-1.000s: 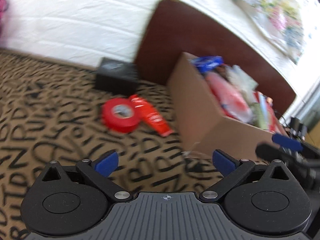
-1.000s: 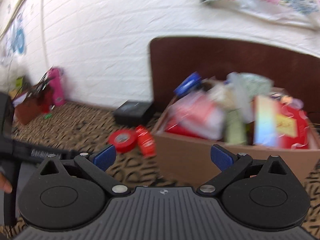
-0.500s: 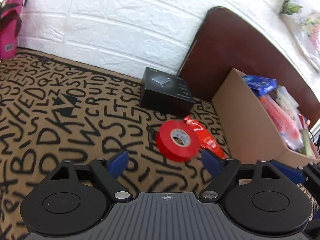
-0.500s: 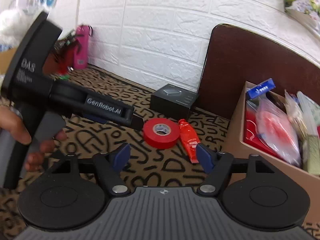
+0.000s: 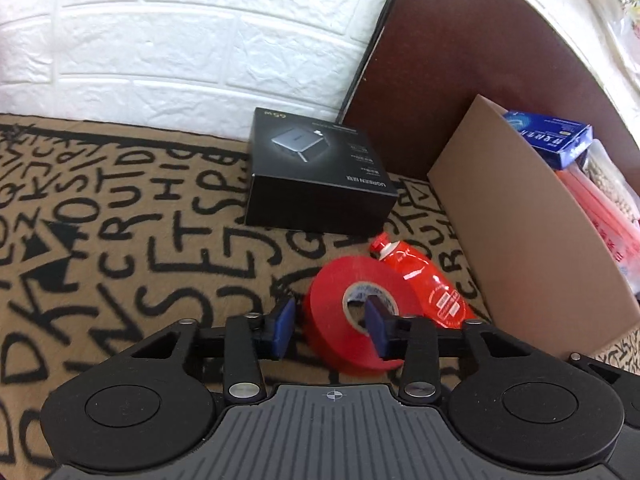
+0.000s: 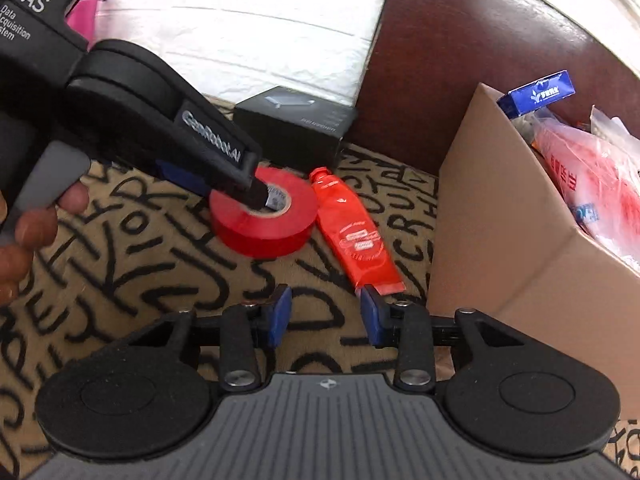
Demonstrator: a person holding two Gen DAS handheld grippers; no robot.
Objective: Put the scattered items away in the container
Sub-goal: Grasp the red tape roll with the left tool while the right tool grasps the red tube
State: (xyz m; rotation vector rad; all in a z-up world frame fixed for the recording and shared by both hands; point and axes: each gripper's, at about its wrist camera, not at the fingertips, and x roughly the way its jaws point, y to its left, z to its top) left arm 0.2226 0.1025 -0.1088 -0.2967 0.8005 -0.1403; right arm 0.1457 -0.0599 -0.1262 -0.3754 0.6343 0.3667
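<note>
A red tape roll (image 5: 340, 312) (image 6: 264, 216) lies on the lettered rug. My left gripper (image 5: 330, 326) is open and straddles the roll's left wall: one finger is inside the core hole, the other outside. It shows from the side in the right wrist view (image 6: 240, 184). A red tube (image 5: 424, 284) (image 6: 356, 232) lies just right of the roll. My right gripper (image 6: 322, 314) is open and empty, low over the rug, its right fingertip by the tube's crimped end. The cardboard box (image 5: 520, 240) (image 6: 500, 220) stands to the right, full of packets.
A black product box (image 5: 316, 172) (image 6: 296, 128) sits on the rug behind the roll against the white brick wall. A dark brown board (image 5: 460, 80) leans behind the cardboard box. A blue carton (image 5: 552, 138) sticks up from the box. A pink item (image 6: 86, 12) stands far left.
Both grippers dropped toward the rug and narrowed their jaws. The left one moved forward onto the tape roll and now has a finger in its hole. The right one closed in on the tube.
</note>
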